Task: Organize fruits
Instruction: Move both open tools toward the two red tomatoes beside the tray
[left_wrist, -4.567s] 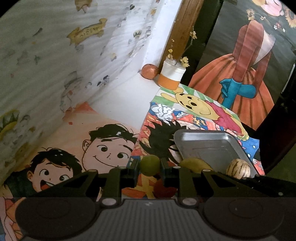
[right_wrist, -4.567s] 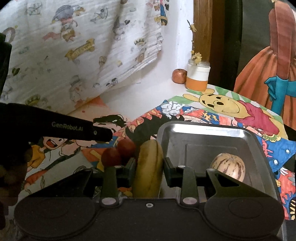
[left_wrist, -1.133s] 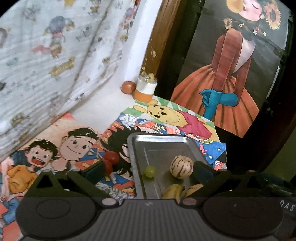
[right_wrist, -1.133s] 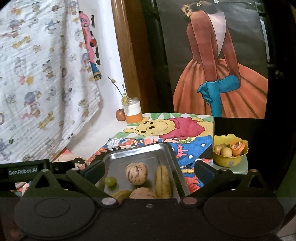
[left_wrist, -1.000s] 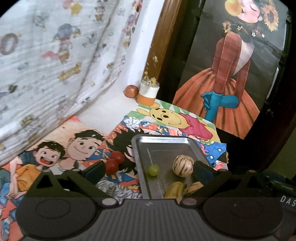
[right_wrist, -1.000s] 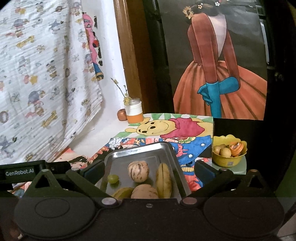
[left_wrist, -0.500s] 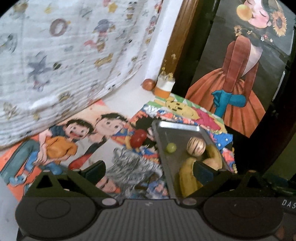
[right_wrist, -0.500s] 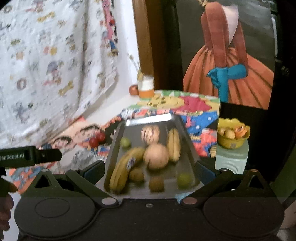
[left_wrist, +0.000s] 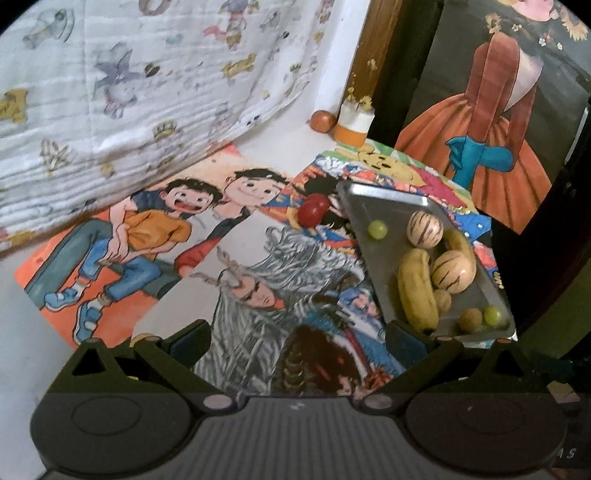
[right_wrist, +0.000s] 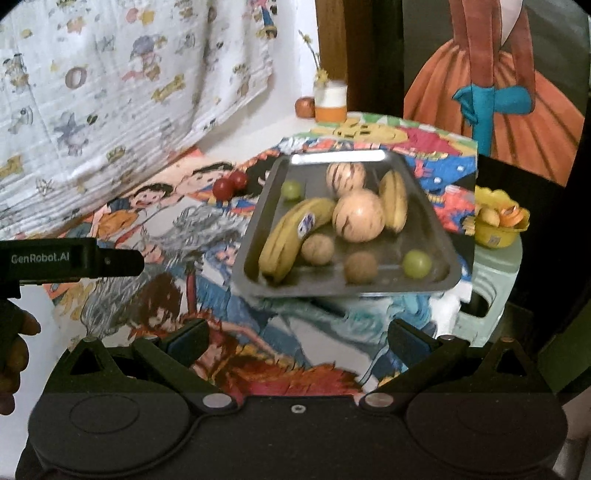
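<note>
Both grippers, left gripper (left_wrist: 297, 338) and right gripper (right_wrist: 297, 334), hang spread and empty; two red fruits (right_wrist: 229, 184) sit just beside the metal tray's (right_wrist: 258, 221) left rim, likely next to collect.

Tray (right_wrist: 441, 236) sits on the picture-covered table (left_wrist: 236, 295), right of centre. In tray: two bananas (right_wrist: 291, 236), two melons (right_wrist: 357, 215), walnuts (right_wrist: 317, 250), grapes (right_wrist: 416, 263). Two tomatoes (right_wrist: 223, 187) lie left of tray. Jar (right_wrist: 330, 99) stands behind, at the wall.
</note>
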